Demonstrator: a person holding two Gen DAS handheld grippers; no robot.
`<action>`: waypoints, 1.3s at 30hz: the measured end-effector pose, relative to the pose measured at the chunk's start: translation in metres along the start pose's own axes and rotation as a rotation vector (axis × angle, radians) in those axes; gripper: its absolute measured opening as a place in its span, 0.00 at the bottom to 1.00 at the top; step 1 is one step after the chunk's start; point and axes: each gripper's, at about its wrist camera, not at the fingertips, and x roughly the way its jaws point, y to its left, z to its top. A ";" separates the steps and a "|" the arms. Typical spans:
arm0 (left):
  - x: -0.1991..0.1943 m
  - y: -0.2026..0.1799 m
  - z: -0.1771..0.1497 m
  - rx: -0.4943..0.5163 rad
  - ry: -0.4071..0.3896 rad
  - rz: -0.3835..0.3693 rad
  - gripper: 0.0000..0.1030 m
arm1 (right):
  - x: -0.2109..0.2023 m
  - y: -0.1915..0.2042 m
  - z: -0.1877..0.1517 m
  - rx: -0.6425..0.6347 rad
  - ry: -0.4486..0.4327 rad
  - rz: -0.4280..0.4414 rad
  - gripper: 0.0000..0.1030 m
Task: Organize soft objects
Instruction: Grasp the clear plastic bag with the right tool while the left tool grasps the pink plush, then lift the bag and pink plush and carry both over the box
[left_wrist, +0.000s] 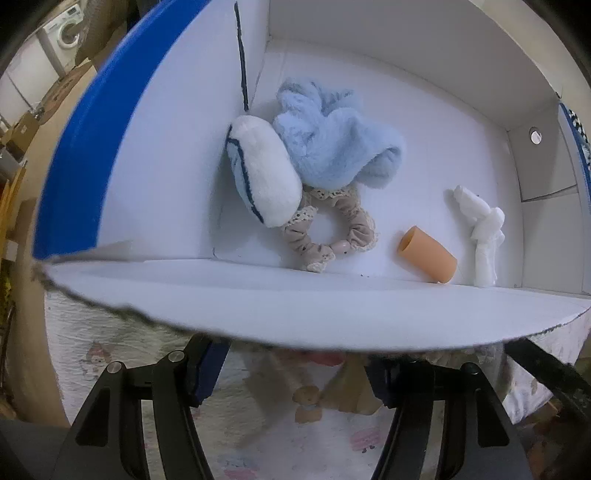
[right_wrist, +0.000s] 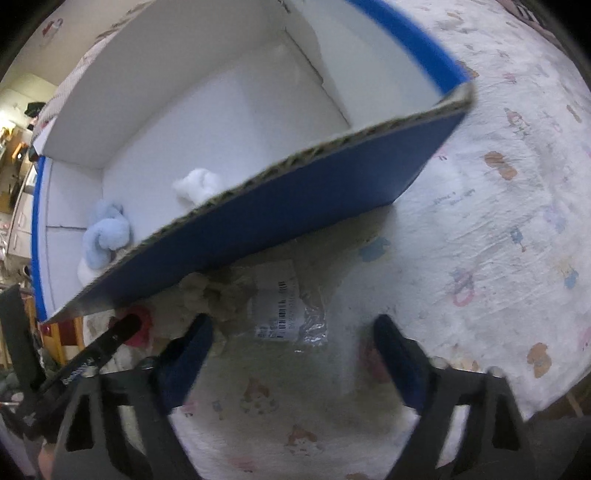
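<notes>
Left wrist view looks into the box (left_wrist: 177, 155), white inside and blue outside: a fuzzy blue cloth (left_wrist: 332, 147) sits in its far-left corner, touching a white plush (left_wrist: 264, 173) and lying over a beige scrunchie (left_wrist: 332, 229). Near the front wall there's an orange tube (left_wrist: 428, 260) with a white knotted cloth (left_wrist: 480, 236) just beside it. Left gripper (left_wrist: 295, 373) is wide open, holding nothing. Same for the right gripper (right_wrist: 291, 350), hovering over a plastic packet (right_wrist: 288, 306) on the printed bedsheet (right_wrist: 498, 221).
</notes>
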 end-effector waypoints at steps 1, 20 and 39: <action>0.001 0.000 0.000 0.001 0.002 0.000 0.61 | 0.004 0.002 0.000 -0.003 0.004 -0.012 0.84; 0.011 0.022 -0.008 -0.032 0.026 -0.044 0.42 | 0.024 0.033 0.008 -0.124 -0.020 -0.059 0.40; -0.030 0.079 -0.036 -0.063 -0.037 0.056 0.42 | -0.001 0.026 -0.019 -0.146 -0.055 -0.030 0.40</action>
